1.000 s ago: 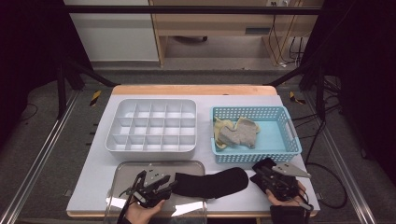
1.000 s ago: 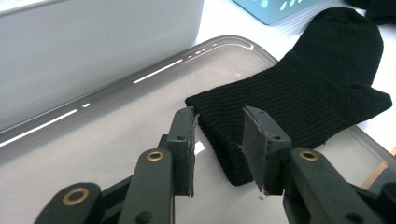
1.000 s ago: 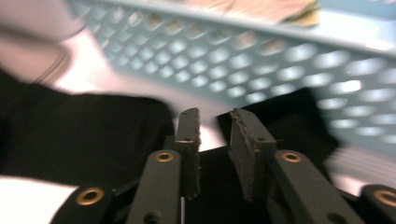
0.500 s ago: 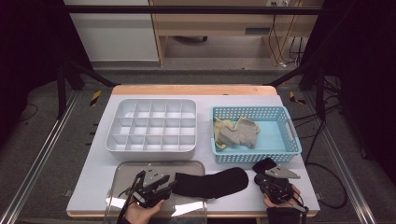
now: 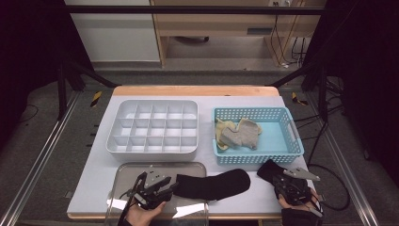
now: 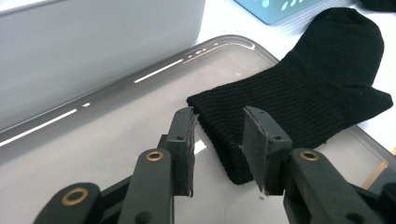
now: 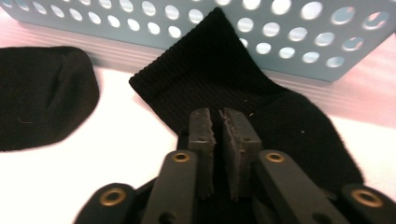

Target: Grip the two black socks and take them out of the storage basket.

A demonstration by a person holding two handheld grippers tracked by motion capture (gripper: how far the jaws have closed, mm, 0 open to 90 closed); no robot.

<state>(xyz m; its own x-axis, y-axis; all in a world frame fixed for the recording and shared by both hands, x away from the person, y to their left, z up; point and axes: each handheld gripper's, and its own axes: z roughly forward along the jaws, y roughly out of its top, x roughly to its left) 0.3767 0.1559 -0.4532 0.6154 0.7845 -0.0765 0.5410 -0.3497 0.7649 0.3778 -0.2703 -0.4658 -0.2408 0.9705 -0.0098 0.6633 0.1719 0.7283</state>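
Left gripper (image 6: 218, 140) stands half open around a black sock's (image 5: 214, 184) cuff, pads not pressing, on the clear lid (image 5: 141, 170). Right gripper (image 7: 223, 123), jaws just reopening slightly, sits nearly closed over a second sock (image 7: 261, 112) beside the blue basket (image 5: 291, 136).

**What I can't make out**

My right gripper (image 7: 218, 122) covers the near part of the second black sock (image 7: 243, 93), so I can't tell whether its pads pinch fabric. In the high view, my left hand (image 5: 143, 214) is cut off by the bottom edge. The clear tray (image 5: 123, 207) runs off there too.
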